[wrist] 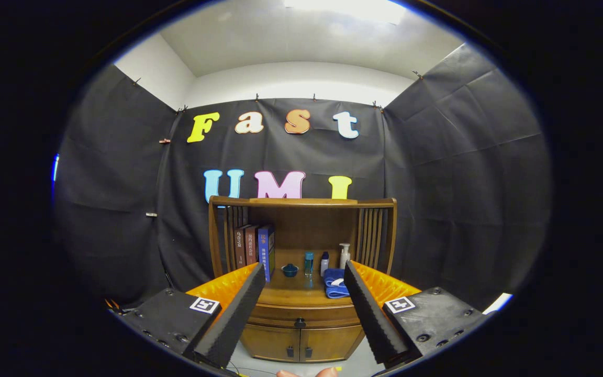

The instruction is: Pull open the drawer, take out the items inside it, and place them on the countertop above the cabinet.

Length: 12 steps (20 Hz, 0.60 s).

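The gripper (304,272) was a chunky thing: two long wedge-shaped fingers (233,319) with ribbed, sawtooth-textured inner faces. Each sat on a boxy black mount (168,319) dotted with screws, and each mount wore a little square black-and-white marker tag (204,305). A fingertip (326,372) of the person's hand peeked out down below.
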Available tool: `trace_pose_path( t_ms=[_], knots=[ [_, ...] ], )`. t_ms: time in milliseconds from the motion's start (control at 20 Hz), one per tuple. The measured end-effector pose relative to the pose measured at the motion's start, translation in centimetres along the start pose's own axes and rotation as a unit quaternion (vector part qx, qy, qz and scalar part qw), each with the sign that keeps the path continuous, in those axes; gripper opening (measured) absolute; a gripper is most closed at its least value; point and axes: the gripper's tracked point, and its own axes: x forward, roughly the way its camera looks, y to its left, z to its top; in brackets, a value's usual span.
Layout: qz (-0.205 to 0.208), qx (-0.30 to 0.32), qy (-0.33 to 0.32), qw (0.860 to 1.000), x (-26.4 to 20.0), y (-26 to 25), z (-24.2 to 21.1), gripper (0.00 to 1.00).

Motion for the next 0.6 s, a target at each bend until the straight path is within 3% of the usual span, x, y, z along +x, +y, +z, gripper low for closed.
trace_pose_path(
  t_ms=[350,600],
  knots=[
    [0.015,0.004,-0.015,1.000,1.8,0.9,-2.6,0.99],
    [0.025,-0.005,-0.011,1.000,7.9,1.3,-7.5,0.99]
  ],
)
